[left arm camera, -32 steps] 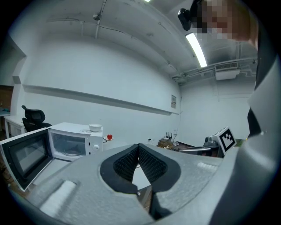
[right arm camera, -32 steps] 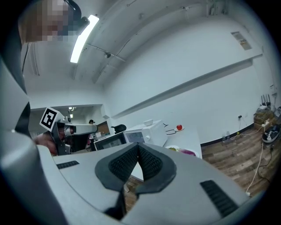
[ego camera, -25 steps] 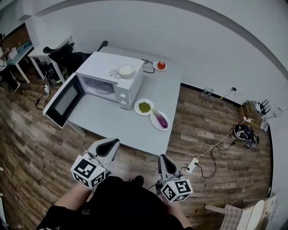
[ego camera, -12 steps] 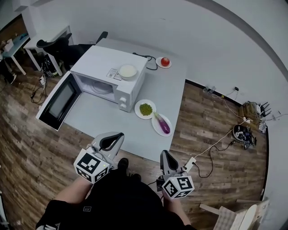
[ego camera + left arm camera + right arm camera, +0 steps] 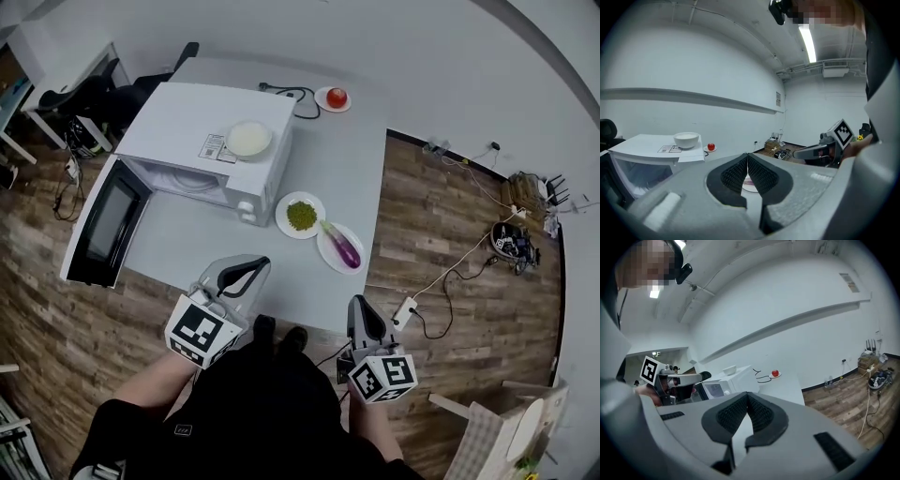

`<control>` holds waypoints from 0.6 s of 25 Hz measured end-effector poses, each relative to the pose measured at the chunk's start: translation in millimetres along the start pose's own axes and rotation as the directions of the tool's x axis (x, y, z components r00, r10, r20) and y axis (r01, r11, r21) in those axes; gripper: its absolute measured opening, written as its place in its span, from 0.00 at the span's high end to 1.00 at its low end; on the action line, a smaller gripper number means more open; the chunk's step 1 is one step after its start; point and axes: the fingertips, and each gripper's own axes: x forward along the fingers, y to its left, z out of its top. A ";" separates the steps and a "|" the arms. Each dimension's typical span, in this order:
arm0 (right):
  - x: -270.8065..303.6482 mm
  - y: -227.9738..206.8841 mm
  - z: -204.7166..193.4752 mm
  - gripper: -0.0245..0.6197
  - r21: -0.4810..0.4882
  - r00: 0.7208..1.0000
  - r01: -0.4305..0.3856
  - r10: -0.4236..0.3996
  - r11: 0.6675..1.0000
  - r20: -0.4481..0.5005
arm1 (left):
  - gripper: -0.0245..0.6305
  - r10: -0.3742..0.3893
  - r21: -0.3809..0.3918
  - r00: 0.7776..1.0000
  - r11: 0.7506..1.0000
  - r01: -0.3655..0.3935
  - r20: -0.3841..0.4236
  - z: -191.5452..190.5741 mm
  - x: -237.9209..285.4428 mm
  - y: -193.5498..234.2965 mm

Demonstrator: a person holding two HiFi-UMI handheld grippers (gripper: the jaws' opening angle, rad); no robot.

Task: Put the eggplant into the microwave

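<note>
Your left gripper [image 5: 247, 270] hangs at the near edge of the grey table [image 5: 349, 169], and its pads are pressed together with nothing between them. Your right gripper [image 5: 359, 307] sits by the table's near right corner. Its pads are closed tip to tip too, also empty. Both point roughly level, out across the tabletop.

The eggplant [image 5: 347, 250] lies on a white plate [image 5: 328, 255] near the table's right edge. It is purple, with its green stem end pointing back toward the wall. No gripper touches it. Your right gripper is the closer of the 2, but there is clear table between them.

Just beside that plate, toward the microwave [image 5: 202, 127], a 2nd plate [image 5: 284, 210] holds something green. The microwave stands on the left part of the table. Its door [image 5: 98, 230] is swung wide open to the left past the table edge, and the pale cavity is on show.

A white bowl [image 5: 248, 138] rests on top of the microwave next to a label. At the far end of the table, a red round fruit [image 5: 337, 97] sits on a small dish beside a black cable. On the wood floor to your right, a power strip [image 5: 405, 312] trails its cord.
</note>
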 end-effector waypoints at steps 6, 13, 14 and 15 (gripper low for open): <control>10.5 -12.4 -21.5 0.94 0.009 0.998 -0.001 0.002 1.000 -0.068 | 0.95 -0.037 0.023 0.997 0.999 0.039 -0.073 -23.5 32.3 -2.6; 29.0 -21.8 -53.5 0.94 0.049 0.993 -0.027 0.033 0.998 -0.117 | 0.95 -0.060 0.062 0.992 0.996 0.068 -0.112 -46.1 71.2 0.6; 31.3 -23.5 -57.5 0.94 0.054 0.992 -0.030 0.037 0.998 -0.120 | 0.95 -0.065 0.073 0.990 0.995 0.075 -0.124 -50.2 76.0 0.3; 33.1 -25.5 -61.2 0.94 0.060 0.992 -0.032 0.039 0.998 -0.122 | 0.95 -0.071 0.081 0.988 0.993 0.082 -0.136 -54.6 80.5 -0.2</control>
